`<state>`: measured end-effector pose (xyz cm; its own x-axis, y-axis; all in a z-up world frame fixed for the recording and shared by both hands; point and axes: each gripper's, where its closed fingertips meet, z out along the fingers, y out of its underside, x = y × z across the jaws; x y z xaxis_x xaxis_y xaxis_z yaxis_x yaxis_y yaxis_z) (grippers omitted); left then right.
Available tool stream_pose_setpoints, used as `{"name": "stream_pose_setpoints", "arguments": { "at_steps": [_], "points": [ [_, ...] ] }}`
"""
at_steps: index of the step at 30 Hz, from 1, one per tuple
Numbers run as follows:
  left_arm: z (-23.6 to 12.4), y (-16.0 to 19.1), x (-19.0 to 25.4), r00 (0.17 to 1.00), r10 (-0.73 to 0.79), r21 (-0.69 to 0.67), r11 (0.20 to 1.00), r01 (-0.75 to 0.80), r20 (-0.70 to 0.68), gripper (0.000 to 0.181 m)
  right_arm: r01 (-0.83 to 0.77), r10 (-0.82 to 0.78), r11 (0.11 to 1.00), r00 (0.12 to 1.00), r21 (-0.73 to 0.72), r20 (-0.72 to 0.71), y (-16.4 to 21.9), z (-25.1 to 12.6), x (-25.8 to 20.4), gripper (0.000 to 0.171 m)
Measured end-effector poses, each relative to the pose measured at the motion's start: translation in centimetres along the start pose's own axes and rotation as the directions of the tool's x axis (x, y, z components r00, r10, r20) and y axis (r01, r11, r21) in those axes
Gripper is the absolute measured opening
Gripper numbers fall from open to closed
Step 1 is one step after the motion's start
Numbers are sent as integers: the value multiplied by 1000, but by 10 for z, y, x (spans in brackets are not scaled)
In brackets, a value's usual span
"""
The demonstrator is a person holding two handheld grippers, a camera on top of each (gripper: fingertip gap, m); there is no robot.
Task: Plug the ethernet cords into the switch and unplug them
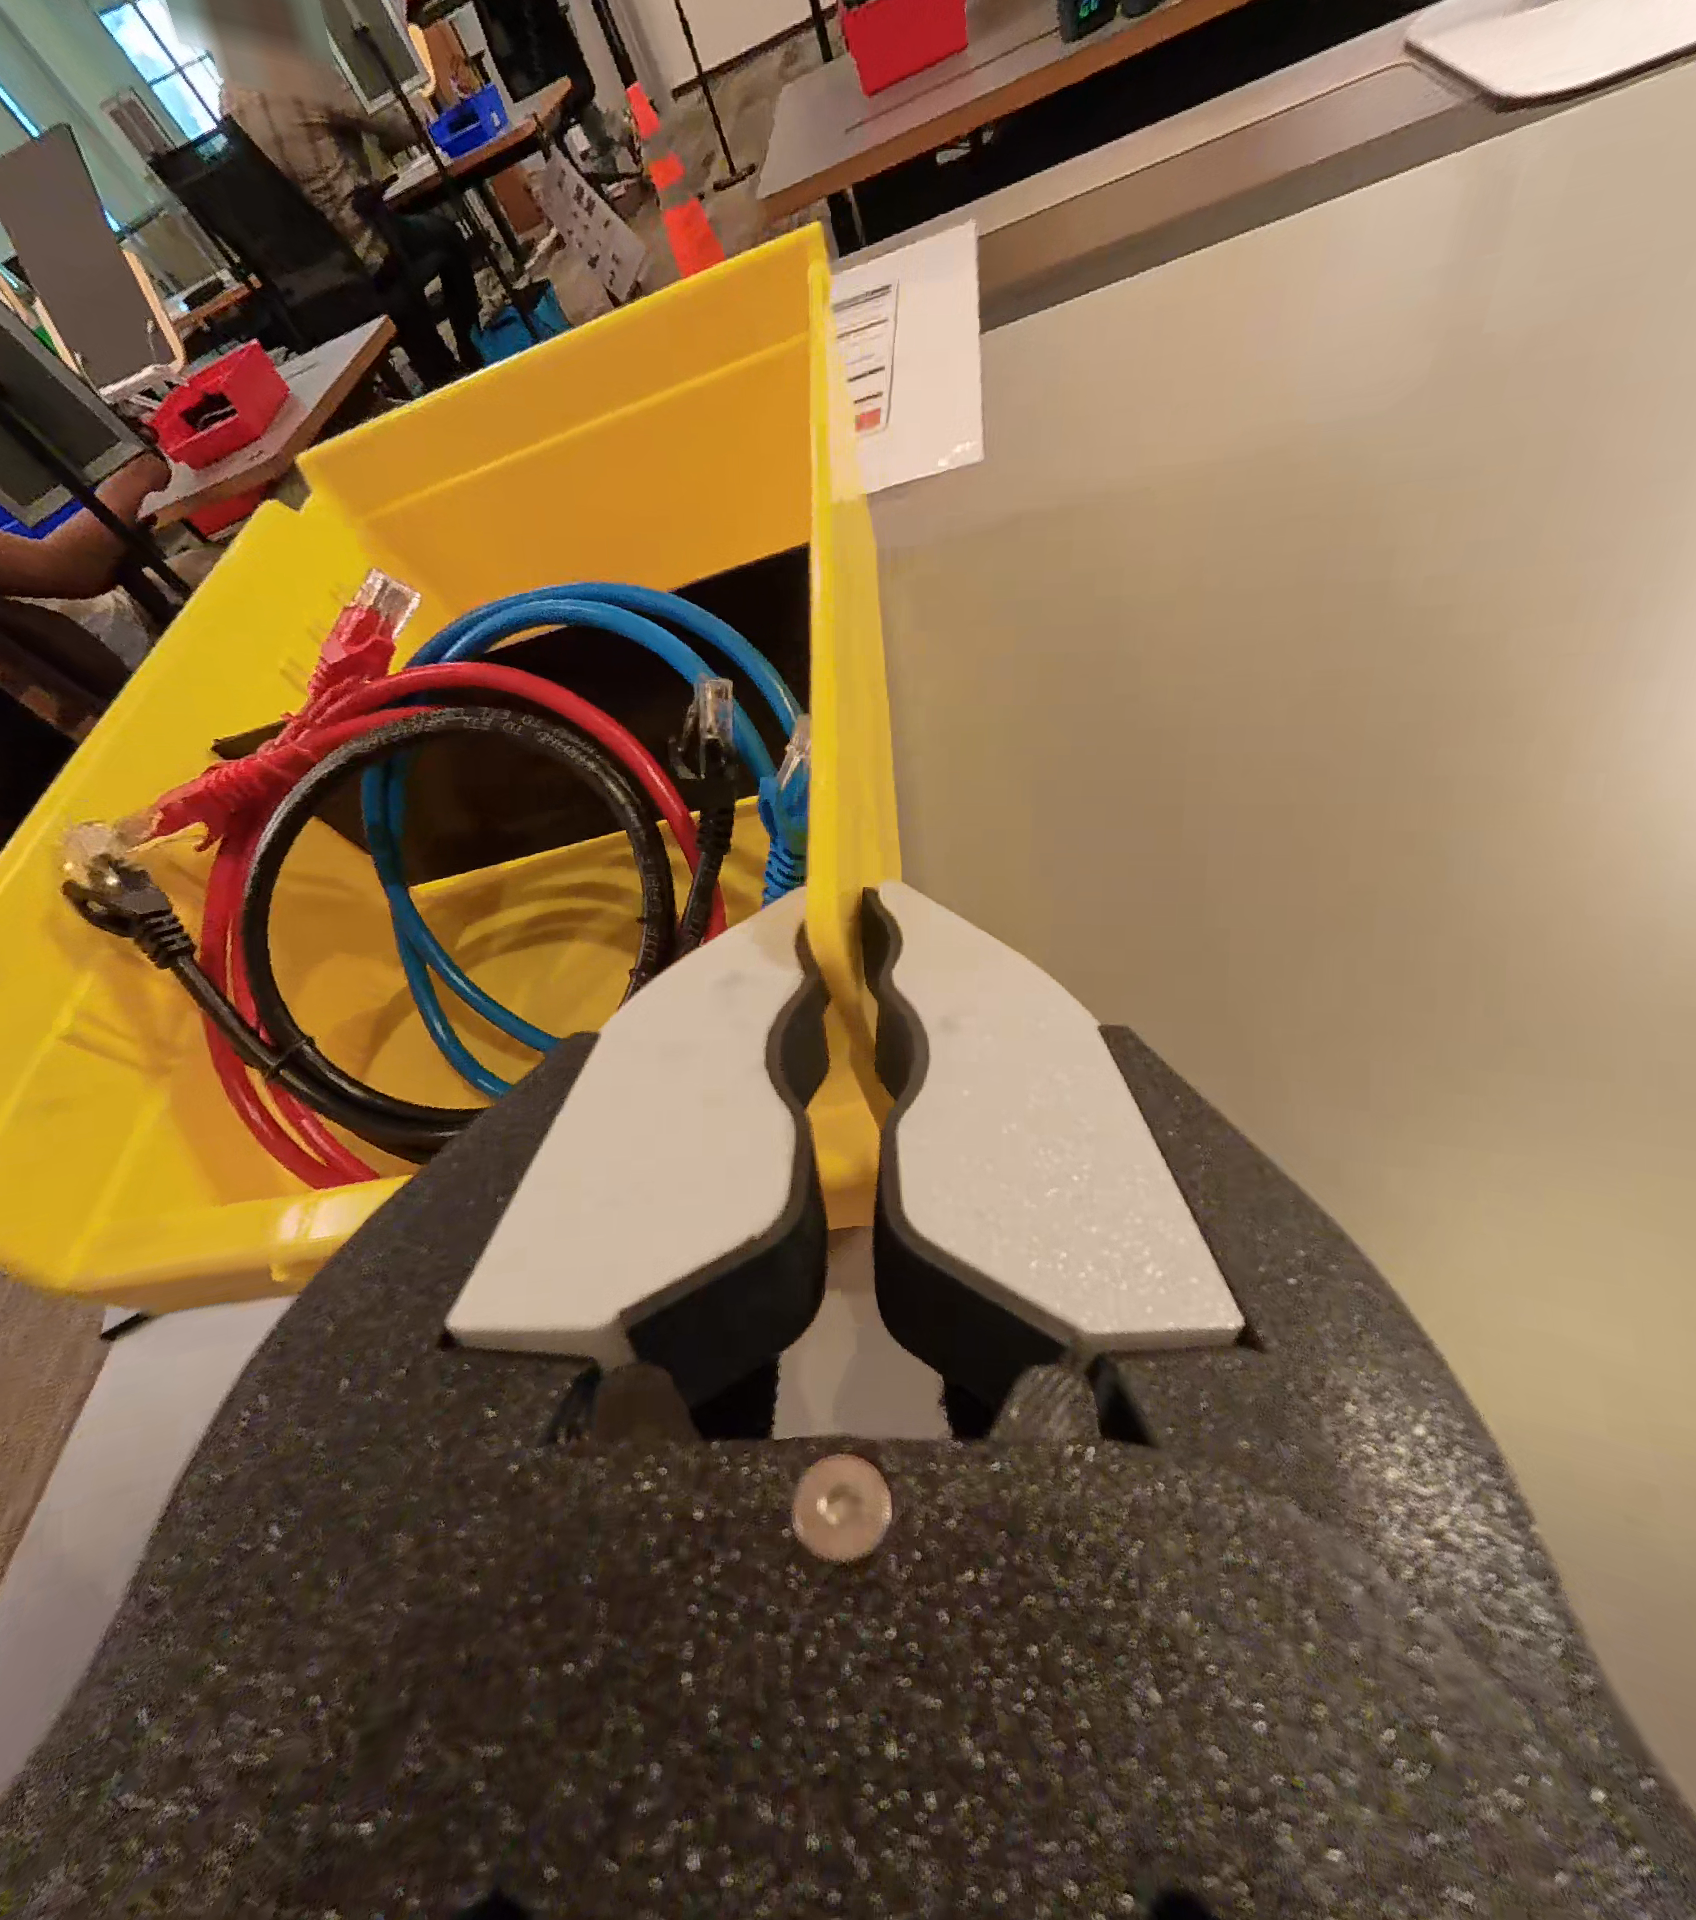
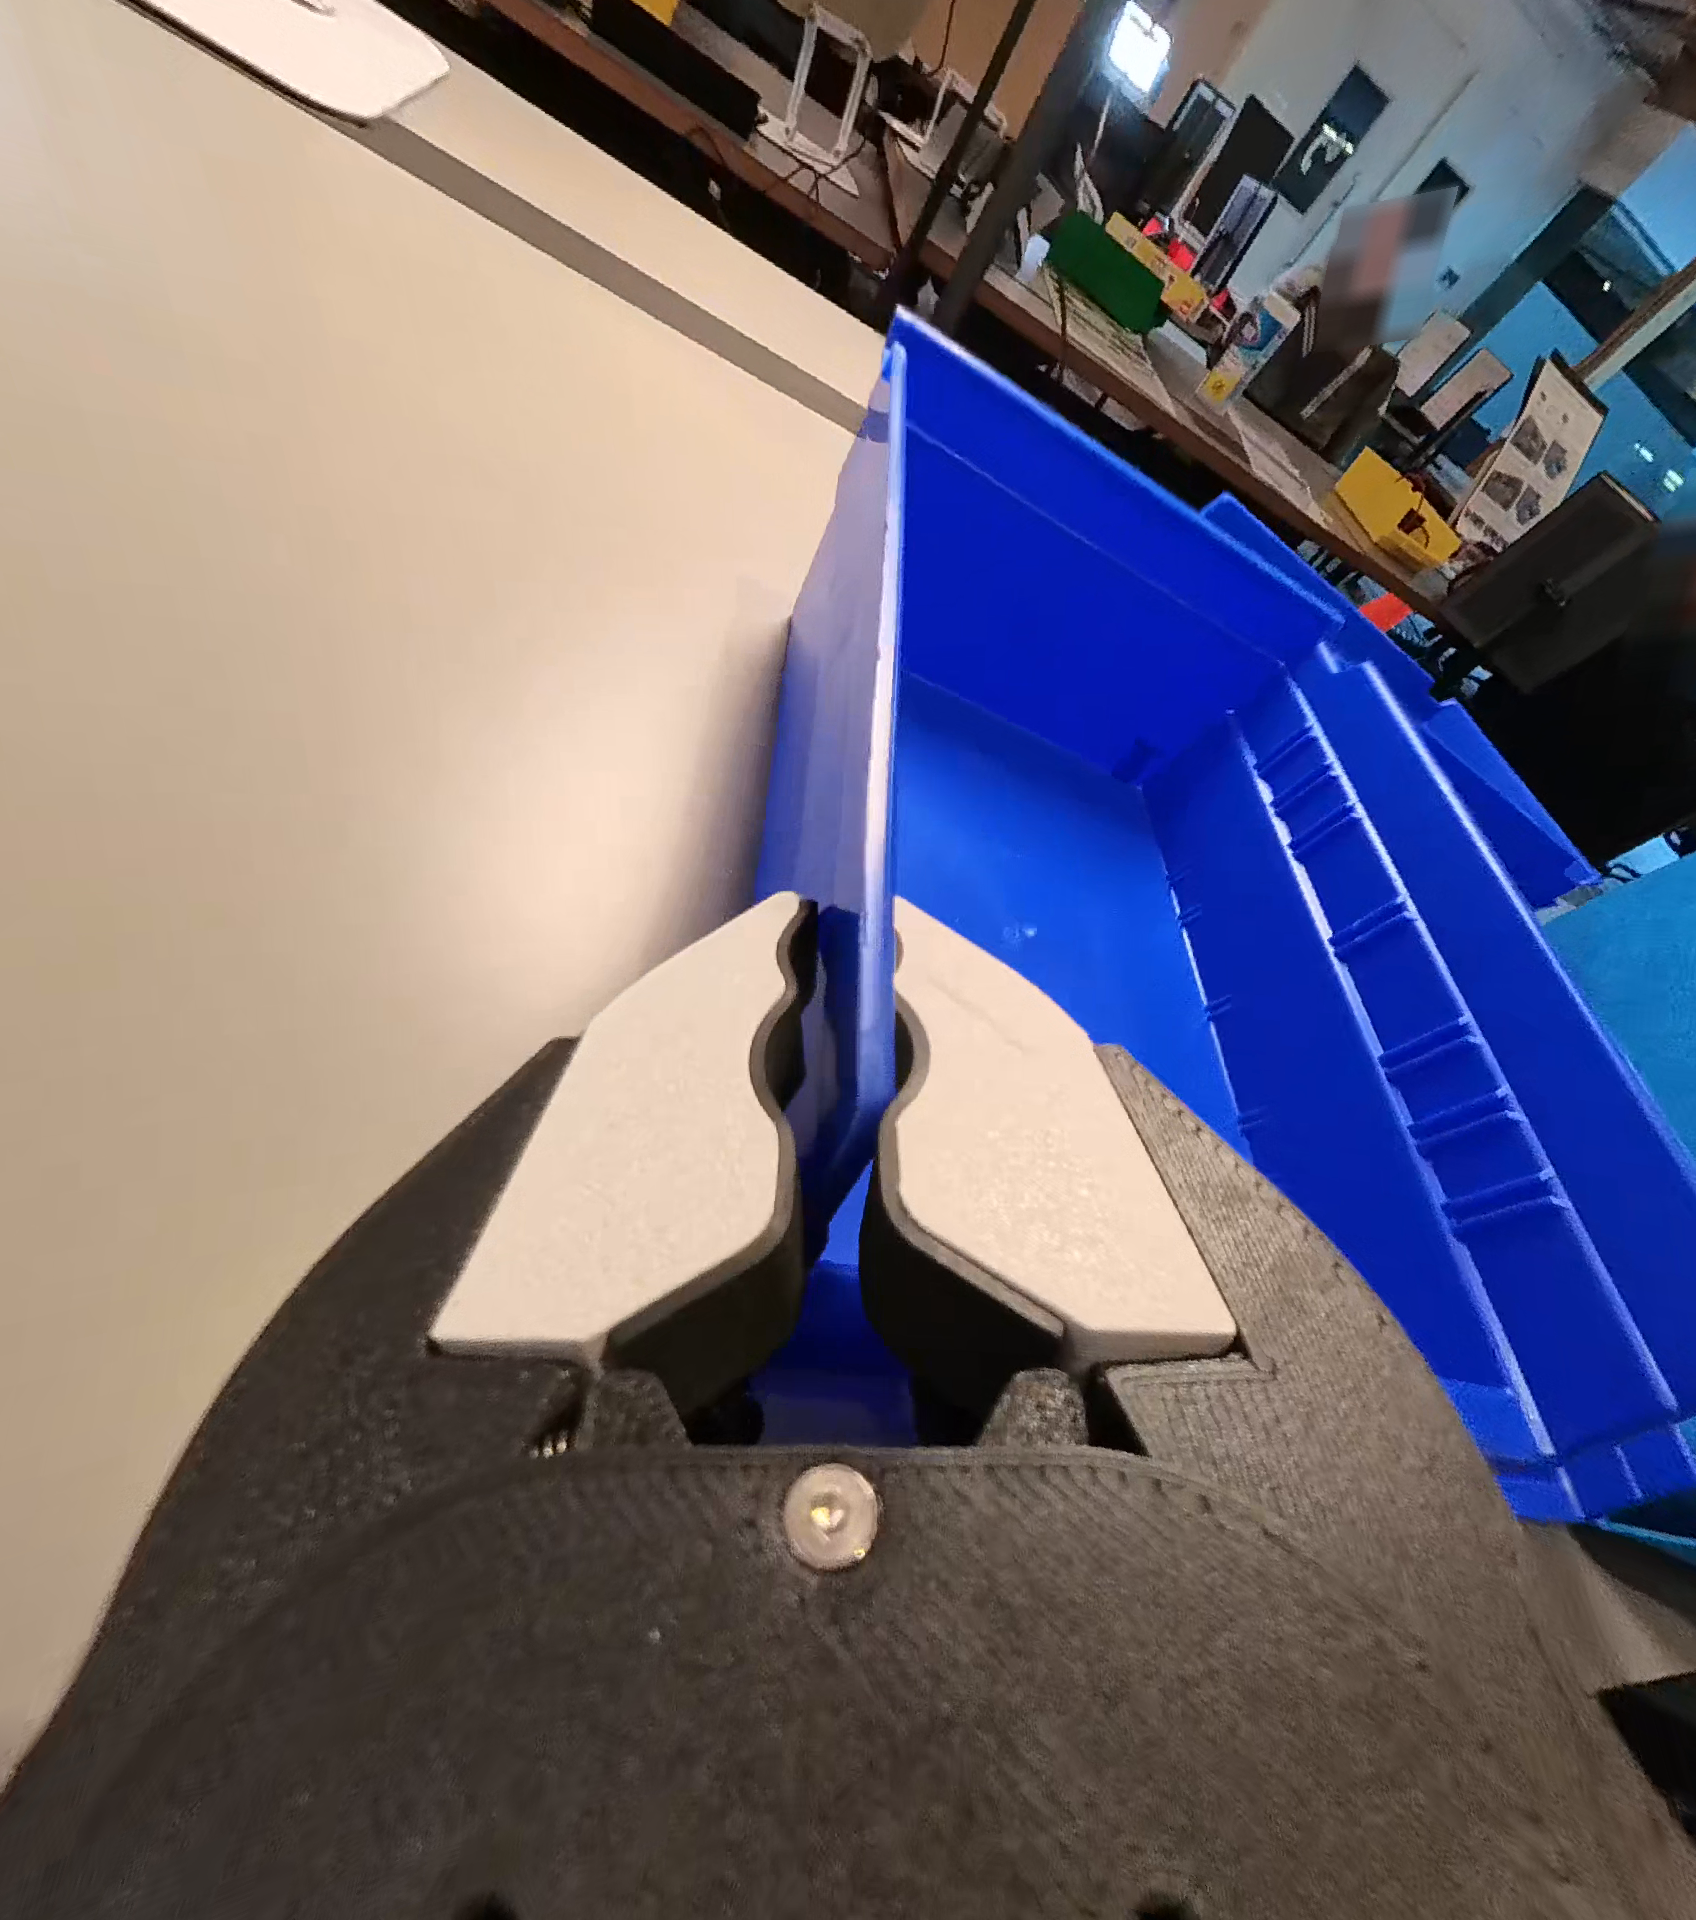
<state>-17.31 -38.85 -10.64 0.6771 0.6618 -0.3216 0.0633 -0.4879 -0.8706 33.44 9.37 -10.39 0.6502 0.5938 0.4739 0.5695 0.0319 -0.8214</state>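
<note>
Left gripper (image 1: 839,925) fingers clamp the yellow bin (image 1: 615,416) wall – cord (image 1: 470,790) ends hidden behind them; right gripper (image 2: 849,930) clamps the blue bin (image 2: 1083,582) wall, bare bench (image 2: 304,571) lower left.

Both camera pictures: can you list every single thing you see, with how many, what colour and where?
Yellow bin: one, yellow, left of the table.
Ethernet cords: three, red, black and blue, coiled inside the yellow bin.
Blue bin: one, blue, nothing visible inside, right of the table.
Paper sheet: one, white, on the table behind the yellow bin.
Table: one, pale.
Left gripper: grey fingers, clamped on the yellow bin's wall.
Right gripper: grey fingers, clamped on the blue bin's wall.
</note>
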Motion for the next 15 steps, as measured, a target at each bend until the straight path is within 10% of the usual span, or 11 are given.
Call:
{"name": "stream_pose_setpoints", "arguments": {
  "at_steps": [15],
  "points": [
    [2, 3, -8, 996, 62, 89, 994, -56, -66, 4, -32, 31, 999, 997, 13, 77, 14, 23, 36, 6]
  ]
}}
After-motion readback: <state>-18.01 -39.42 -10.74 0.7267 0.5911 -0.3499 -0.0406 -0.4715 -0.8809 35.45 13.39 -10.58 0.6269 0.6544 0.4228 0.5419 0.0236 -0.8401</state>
